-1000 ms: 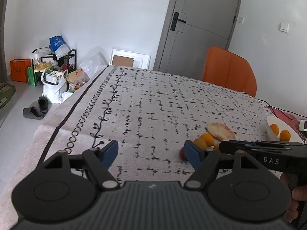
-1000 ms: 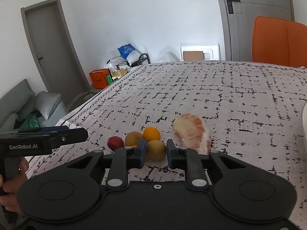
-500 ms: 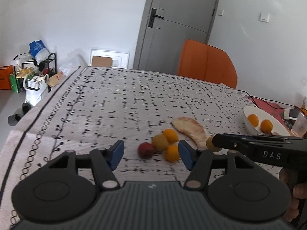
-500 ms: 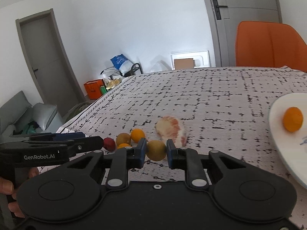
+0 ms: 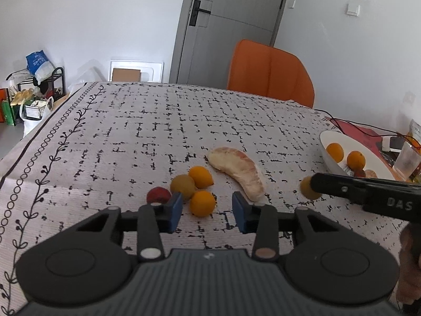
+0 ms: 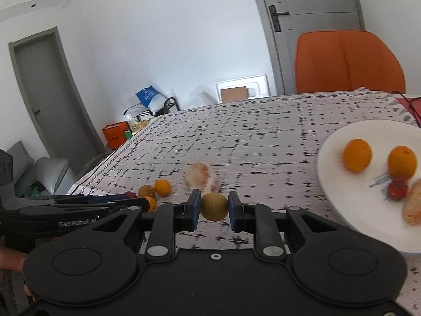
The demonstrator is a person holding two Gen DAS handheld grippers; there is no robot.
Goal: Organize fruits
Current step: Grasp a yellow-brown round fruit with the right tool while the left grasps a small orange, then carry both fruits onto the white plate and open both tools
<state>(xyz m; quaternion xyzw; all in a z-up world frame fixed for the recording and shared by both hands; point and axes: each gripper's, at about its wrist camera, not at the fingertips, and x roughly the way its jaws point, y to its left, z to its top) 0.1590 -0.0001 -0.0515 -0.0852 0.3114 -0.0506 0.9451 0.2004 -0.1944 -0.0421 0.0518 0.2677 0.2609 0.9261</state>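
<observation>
Since a second ago the left hand-held gripper (image 5: pixel 206 212) has swung toward the loose fruit, so the cluster that sat at the right edge of its view now lies just ahead of its blue pads, and its jaws have just been closing. They are still parted, touching nothing, with an orange (image 5: pixel 202 203) on the cloth seen in the gap ahead of them. The right hand-held gripper (image 6: pixel 213 208) has travelled toward the white plate (image 6: pixel 331 184), which now fills the right side of its view.

That right hand-held gripper is clenched on a yellow-brown fruit (image 6: pixel 214 207), held off the cloth at lower centre of its frame. In the left wrist view the same fruit shows at the right, at the tip of the dark tool.

On the patterned surface (image 5: pixel 158 137), in the middle of the left view, lie a red fruit (image 5: pixel 158 195), a dull yellow fruit (image 5: pixel 182 185) and a second orange (image 5: pixel 201 176), close together with the nearer orange. Just right of them rests a curved peeled pomelo segment (image 5: pixel 240 172).

The plate holds two oranges (image 6: pixel 357 158), a small red fruit (image 6: pixel 397 188) and a pale peeled piece at the frame's right edge. An orange chair (image 5: pixel 271 73) stands beyond the surface, in front of a grey door (image 5: pixel 236 23).
</observation>
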